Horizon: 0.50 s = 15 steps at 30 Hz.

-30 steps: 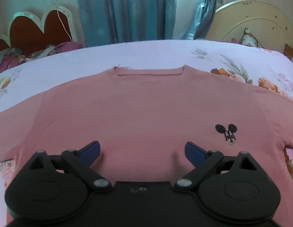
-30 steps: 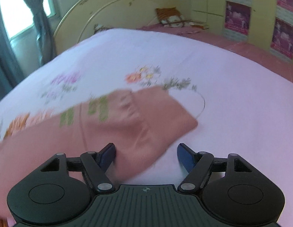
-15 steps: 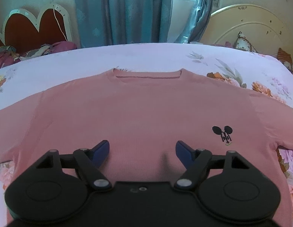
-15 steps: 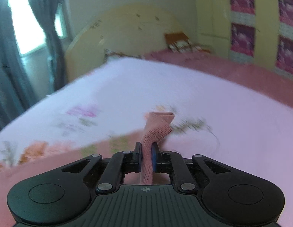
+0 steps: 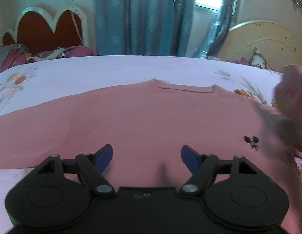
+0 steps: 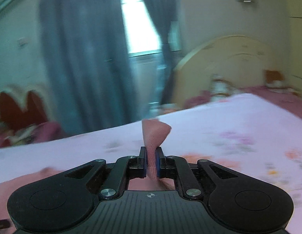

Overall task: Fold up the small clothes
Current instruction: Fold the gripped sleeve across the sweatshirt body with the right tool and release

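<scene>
While the pink sweater (image 5: 131, 120) lies face up and mostly flat on the bed (image 5: 92, 68), front logo (image 5: 252, 142) toward its right side, I've got its right sleeve (image 6: 155, 134) pinched in the right claw (image 6: 151, 162). Jaws there are nearly closed, with a fold of knit fanning out above the pads. In the left view that sleeve shows as a blurred pink bunch lifted at the right edge, off the bed.

Left claw (image 5: 146, 156) hovers over the lower middle of the body, jaws fairly wide, nothing between them. I can't tell if the tips touch the cloth.

Handling, my read: light, soft, limp knit (a bit stretchy, no stiffness at all). It will drape and drag whatever hangs below the grip, and a thin pinch can slip out if I yank. Best holds are doubled edges such as cuff, hem and shoulder seam, not the middle of a panel.

Pose: right claw points shallowly down across the bed toward the curtains (image 6: 82, 58), and heavy blur says it's moving fast. Left claw is tilted steeper, aimed up the shirt at the collar (image 5: 185, 89).

I judge the sleeve is being carried inward across the chest for the first fold.
</scene>
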{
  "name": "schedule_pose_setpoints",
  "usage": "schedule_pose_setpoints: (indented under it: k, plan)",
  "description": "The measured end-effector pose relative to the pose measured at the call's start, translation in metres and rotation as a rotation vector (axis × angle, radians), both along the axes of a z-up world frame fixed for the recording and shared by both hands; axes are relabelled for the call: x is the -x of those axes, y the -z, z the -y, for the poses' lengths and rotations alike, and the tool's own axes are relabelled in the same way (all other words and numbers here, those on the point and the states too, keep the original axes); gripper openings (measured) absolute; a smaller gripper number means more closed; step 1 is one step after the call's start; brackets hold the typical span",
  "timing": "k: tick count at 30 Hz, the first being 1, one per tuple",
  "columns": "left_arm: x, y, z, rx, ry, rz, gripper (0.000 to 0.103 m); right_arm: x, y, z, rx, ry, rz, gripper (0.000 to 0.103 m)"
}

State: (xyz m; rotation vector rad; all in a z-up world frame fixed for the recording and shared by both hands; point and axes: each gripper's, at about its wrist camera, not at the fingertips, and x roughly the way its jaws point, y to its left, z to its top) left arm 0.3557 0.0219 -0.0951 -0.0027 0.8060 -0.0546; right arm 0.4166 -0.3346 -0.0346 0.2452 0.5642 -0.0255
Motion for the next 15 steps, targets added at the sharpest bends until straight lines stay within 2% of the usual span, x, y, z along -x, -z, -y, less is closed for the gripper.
schedule_pose_setpoints:
  k: [5,8,12,15]
  plan:
    - [0.000,0.003,-0.027,0.001,-0.040,-0.008,0.077,-0.011,0.028,-0.096,-0.034,-0.176,-0.066,0.008]
    - [-0.001,0.003,-0.037,0.011,-0.060,-0.009,0.082,-0.015,0.056,-0.134,-0.046,-0.246,-0.143,0.008]
    - [-0.004,0.005,-0.039,0.032,-0.055,-0.012,0.084,-0.014,0.085,-0.159,-0.042,-0.310,-0.225,0.008]
    - [-0.009,0.010,-0.033,0.081,-0.021,-0.035,0.084,-0.009,0.094,-0.161,-0.015,-0.323,-0.258,0.009]
